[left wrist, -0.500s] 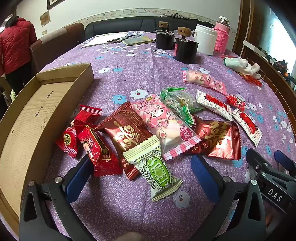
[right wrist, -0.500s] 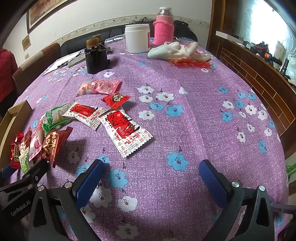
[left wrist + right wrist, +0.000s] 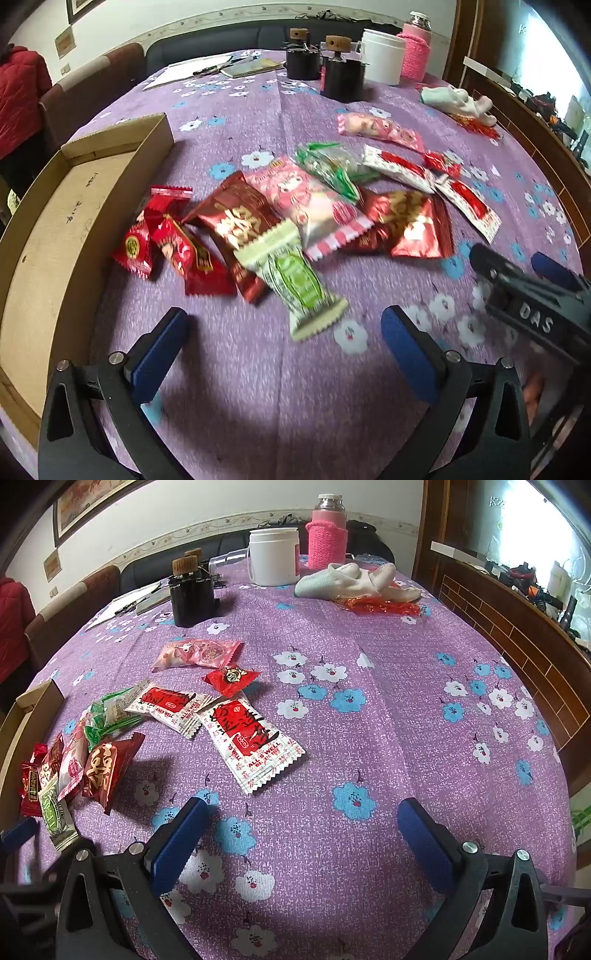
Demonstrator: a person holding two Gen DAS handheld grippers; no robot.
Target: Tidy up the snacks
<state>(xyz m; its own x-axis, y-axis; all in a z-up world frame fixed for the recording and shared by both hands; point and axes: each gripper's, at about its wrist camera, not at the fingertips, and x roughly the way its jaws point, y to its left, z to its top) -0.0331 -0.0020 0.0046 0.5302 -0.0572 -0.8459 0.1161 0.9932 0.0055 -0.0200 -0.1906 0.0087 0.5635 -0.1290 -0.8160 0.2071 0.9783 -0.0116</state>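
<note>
Several snack packets lie in a loose pile on the purple floral tablecloth. In the left wrist view a green and white packet (image 3: 295, 284) lies nearest, with dark red packets (image 3: 236, 221), small red ones (image 3: 177, 243) and a pink packet (image 3: 314, 203) behind it. My left gripper (image 3: 284, 350) is open and empty, just short of the green packet. A shallow cardboard box (image 3: 55, 229) stands at the left. In the right wrist view my right gripper (image 3: 303, 834) is open and empty, near a white and red packet (image 3: 255, 746). The right gripper also shows in the left wrist view (image 3: 524, 284).
At the far side stand two black jars (image 3: 343, 77), a white tub (image 3: 273, 555), a pink-sleeved bottle (image 3: 327, 535), white gloves (image 3: 354, 581) and papers (image 3: 192, 72). A wooden ledge (image 3: 517, 627) runs along the right. A person in red (image 3: 18, 96) stands at far left.
My left gripper has drawn back a little, so the green packet lies ahead of the fingertips instead of between them. The right gripper has barely moved.
</note>
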